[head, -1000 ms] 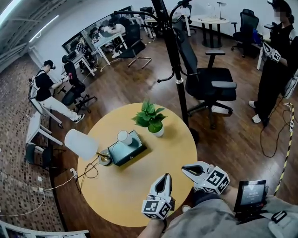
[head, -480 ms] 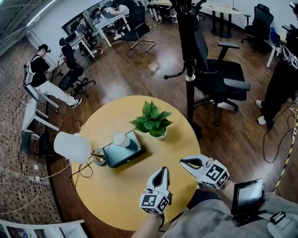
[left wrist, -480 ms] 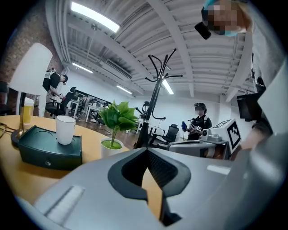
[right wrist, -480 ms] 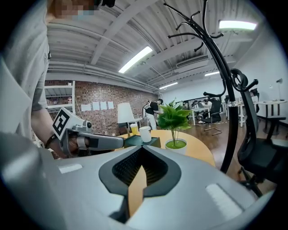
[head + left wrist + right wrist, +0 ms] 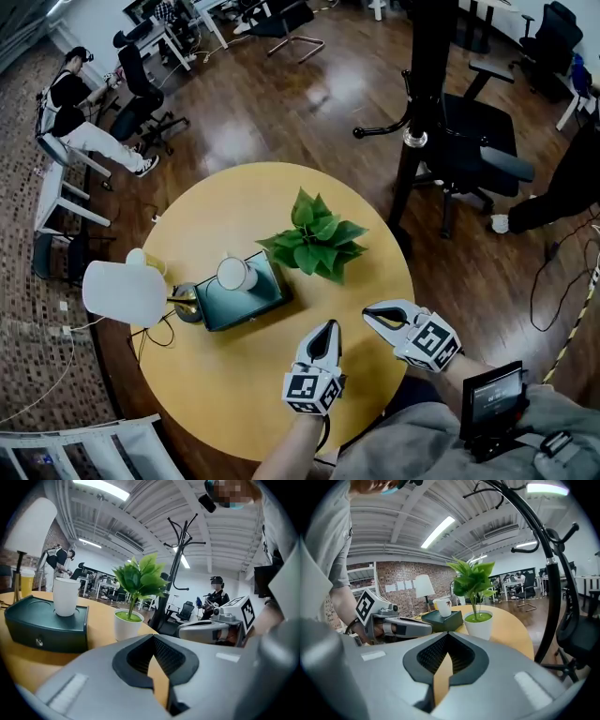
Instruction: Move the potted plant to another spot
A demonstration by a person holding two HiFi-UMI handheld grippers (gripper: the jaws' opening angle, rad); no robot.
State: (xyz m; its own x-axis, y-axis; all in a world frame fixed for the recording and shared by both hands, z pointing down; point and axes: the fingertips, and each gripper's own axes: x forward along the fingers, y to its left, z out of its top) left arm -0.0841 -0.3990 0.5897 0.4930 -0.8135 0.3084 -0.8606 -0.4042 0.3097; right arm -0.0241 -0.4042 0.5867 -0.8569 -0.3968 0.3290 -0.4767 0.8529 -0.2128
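The potted plant, green leaves in a small white pot, stands on the round yellow table, right of centre. Both grippers hover over the table's near edge, apart from the plant and pointing towards it. My left gripper is shut with nothing in it; the plant is ahead and slightly to its left in the left gripper view. My right gripper is also shut and empty. In the right gripper view the pot stands just beyond the right gripper. The left gripper shows its jaws meeting.
A dark green box with a white cup on top lies left of the plant. Further left are a white-shaded lamp and a yellow cup. A black coat stand and office chair stand beyond the table.
The head view has closed in on the table, so the plant looks nearer and larger. Both grippers moved forward over the table's near edge and stayed shut.
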